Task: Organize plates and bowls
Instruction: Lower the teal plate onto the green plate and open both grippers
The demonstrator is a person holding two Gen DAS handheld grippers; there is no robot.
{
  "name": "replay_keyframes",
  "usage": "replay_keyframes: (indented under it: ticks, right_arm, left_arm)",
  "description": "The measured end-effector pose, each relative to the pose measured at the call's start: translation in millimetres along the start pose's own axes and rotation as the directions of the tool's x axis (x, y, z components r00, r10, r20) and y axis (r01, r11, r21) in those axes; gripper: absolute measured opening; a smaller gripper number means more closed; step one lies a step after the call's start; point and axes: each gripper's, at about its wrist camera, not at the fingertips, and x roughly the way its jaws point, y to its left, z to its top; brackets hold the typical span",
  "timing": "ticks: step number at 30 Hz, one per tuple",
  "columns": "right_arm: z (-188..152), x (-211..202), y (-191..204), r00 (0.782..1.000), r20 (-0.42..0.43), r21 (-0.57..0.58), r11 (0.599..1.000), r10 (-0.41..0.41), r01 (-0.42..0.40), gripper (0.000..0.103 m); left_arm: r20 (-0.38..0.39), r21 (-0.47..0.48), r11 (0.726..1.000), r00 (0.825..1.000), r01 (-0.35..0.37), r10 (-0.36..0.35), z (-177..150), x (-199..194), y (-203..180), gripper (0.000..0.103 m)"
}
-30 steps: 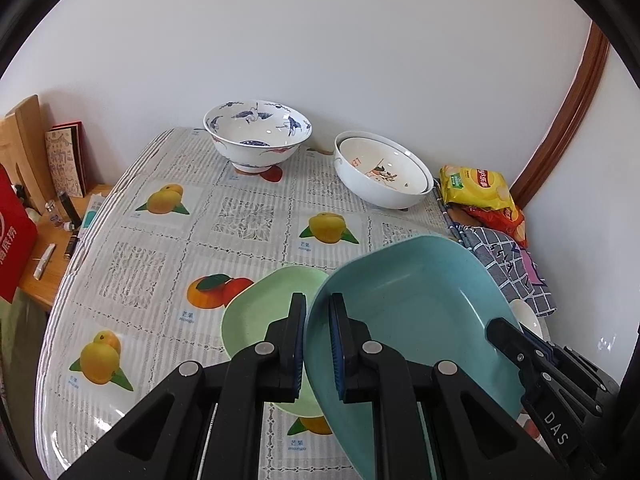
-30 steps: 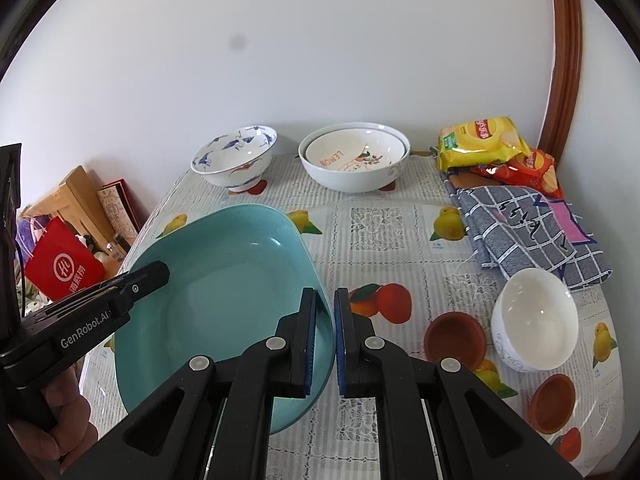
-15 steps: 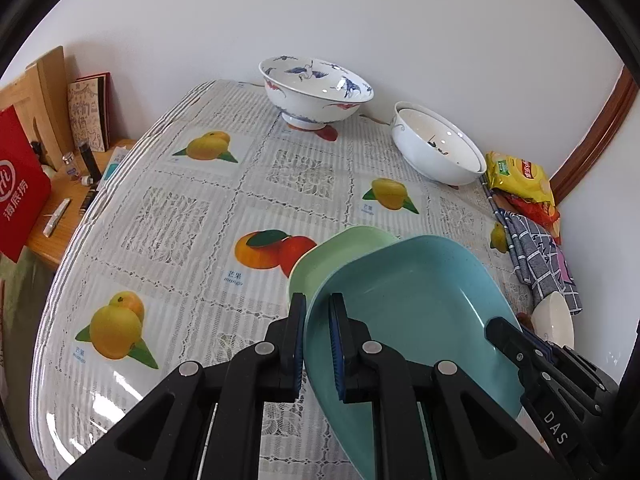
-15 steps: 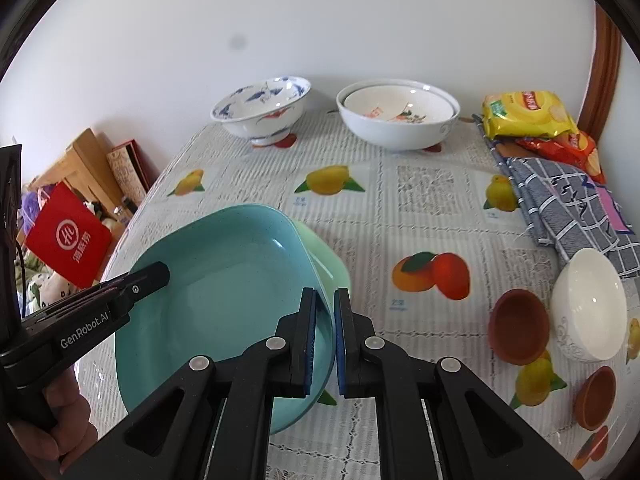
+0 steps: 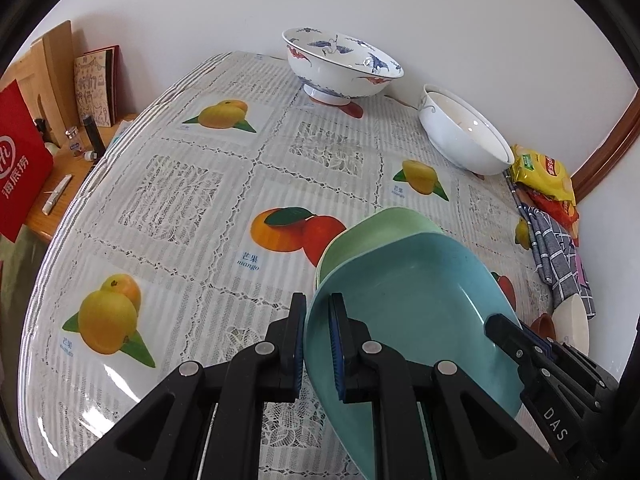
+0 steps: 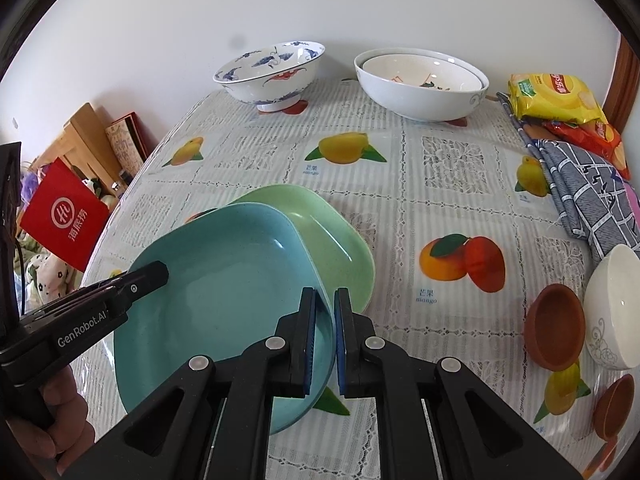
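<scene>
Both grippers, left gripper (image 5: pixel 317 340) and right gripper (image 6: pixel 324 334), clamp opposite rims of the teal plate (image 6: pixel 224 284), held tilted over the green plate (image 6: pixel 332 240) on the counter (image 6: pixel 400 184). Stack not seated yet. Two big bowls (image 6: pixel 420 84) look nested; blue-patterned bowl (image 6: pixel 270 76), small white bowl (image 6: pixel 612 308) and brown dishes (image 6: pixel 554 332) still loose.

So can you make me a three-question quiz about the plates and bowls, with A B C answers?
1. Where is the green plate?
A. Under the blue plate
B. Inside a bowl
C. On the cloth

2. How many brown cups are on the table?
A. One
B. Two
C. Five

3. How is the blue plate held?
A. By nothing
B. By one gripper
C. By both grippers

Answers: 1 A, its far edge pokes out from under the blue plate. 2 B, two show at the right. 3 C, the left gripper and right gripper each pinch its rim.
</scene>
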Motion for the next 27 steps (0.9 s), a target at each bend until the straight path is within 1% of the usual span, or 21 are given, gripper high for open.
replay_keyframes:
  ticks: [4,9,13,18,23,27]
  right_arm:
    - [9.3,2.7,-1.6,1.000,0.017,-0.014,1.000,-0.004,0.004,0.009]
    - [21.4,9.5,-6.8,0.999,0.032,-0.018,1.000,0.013,-0.013,0.010]
    - [25.4,16.4,-8.6,0.998,0.056,-0.047,0.999,0.006,-0.004,0.010]
    - [27.6,25.1,-13.8,0.998,0.057,-0.047,0.999,0.005,-0.002,0.011]
    - [29.4,32.8,-12.2,0.997,0.077,-0.075,0.996,-0.033,0.039,0.012]
    - [30.0,37.8,-12.3,0.997,0.073,-0.093,0.995,-0.037,0.044,0.014]
  left_arm:
    - [0.010,0.003,1.000,1.000,-0.007,0.007,7.5,2.5,-4.9,0.011]
    - [0.018,0.008,1.000,1.000,-0.016,0.016,15.6,8.1,-9.3,0.011]
    - [0.016,0.012,1.000,1.000,-0.024,0.024,18.2,14.2,-13.4,0.011]
    - [0.022,0.029,0.999,0.999,-0.034,0.033,19.1,20.2,-16.7,0.011]
    - [0.022,0.039,0.998,0.999,-0.047,0.046,20.6,24.7,-20.6,0.011]
    - [0.019,0.042,0.998,0.999,-0.042,0.041,21.7,25.1,-20.1,0.011]
